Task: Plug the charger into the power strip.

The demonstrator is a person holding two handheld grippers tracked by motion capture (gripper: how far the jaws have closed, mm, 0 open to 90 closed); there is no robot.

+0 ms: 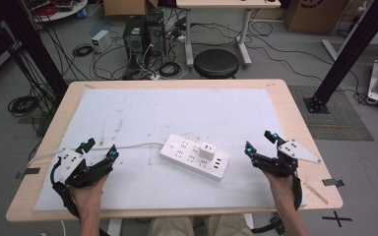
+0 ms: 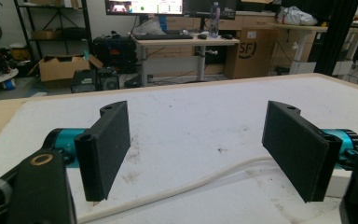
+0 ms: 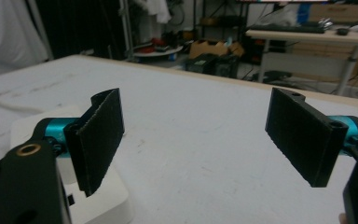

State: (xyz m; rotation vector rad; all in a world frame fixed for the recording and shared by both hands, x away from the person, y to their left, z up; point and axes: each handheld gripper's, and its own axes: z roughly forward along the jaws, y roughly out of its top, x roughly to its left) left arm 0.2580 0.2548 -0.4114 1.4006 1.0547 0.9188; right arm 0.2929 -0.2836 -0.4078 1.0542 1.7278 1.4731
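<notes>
A white power strip (image 1: 193, 158) lies in the middle of the white mat, with a white plug block (image 1: 206, 150) standing in it. Its white cable (image 1: 128, 146) runs left across the mat and off the table edge. My left gripper (image 1: 99, 149) rests at the front left, open, jaws wide apart and nothing held; in the left gripper view (image 2: 196, 149) the cable (image 2: 186, 189) passes on the mat below the jaws. My right gripper (image 1: 260, 141) sits right of the strip, open and empty. In the right gripper view (image 3: 196, 135), an end of the strip (image 3: 105, 198) lies beneath its left jaw.
The mat (image 1: 142, 110) covers most of the wooden table (image 1: 295, 118). Beyond the far edge stand a black stool (image 1: 216, 63), computer towers (image 1: 142, 32) and tangled floor cables. Black frame posts (image 1: 347, 46) rise at both sides.
</notes>
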